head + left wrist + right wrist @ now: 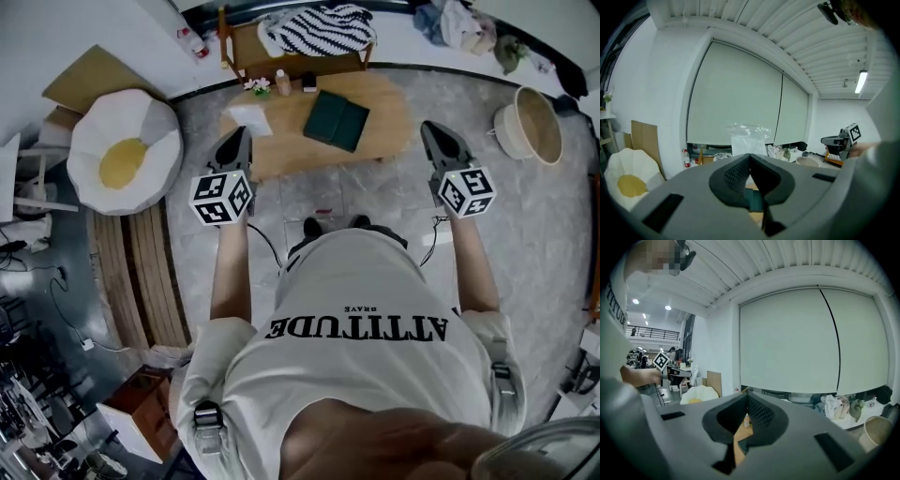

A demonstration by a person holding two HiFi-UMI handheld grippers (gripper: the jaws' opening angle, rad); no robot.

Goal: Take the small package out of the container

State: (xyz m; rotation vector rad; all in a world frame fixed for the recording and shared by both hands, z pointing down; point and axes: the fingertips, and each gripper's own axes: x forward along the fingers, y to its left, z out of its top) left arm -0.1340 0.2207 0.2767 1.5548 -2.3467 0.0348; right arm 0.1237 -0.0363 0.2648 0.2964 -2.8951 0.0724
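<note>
A small clear plastic package [248, 116] with white contents sticks out past the tip of my left gripper [242, 134]. In the left gripper view the package [746, 138] rises straight above the closed jaw tips of that gripper [750, 156], which is shut on it, up at jaw height above the table. The dark green flat container [336, 122] lies on the low wooden table [386, 111], right of the package. My right gripper [434, 127] hovers off the table's right end; in its own view this gripper [747, 395] is shut and empty.
A small bottle [282, 82], a flower sprig [256, 86] and a dark item [308, 82] stand at the table's far edge. An egg-shaped cushion [122, 150] lies left, a woven basket [534, 124] right, a wooden crate with striped cloth [319, 30] behind.
</note>
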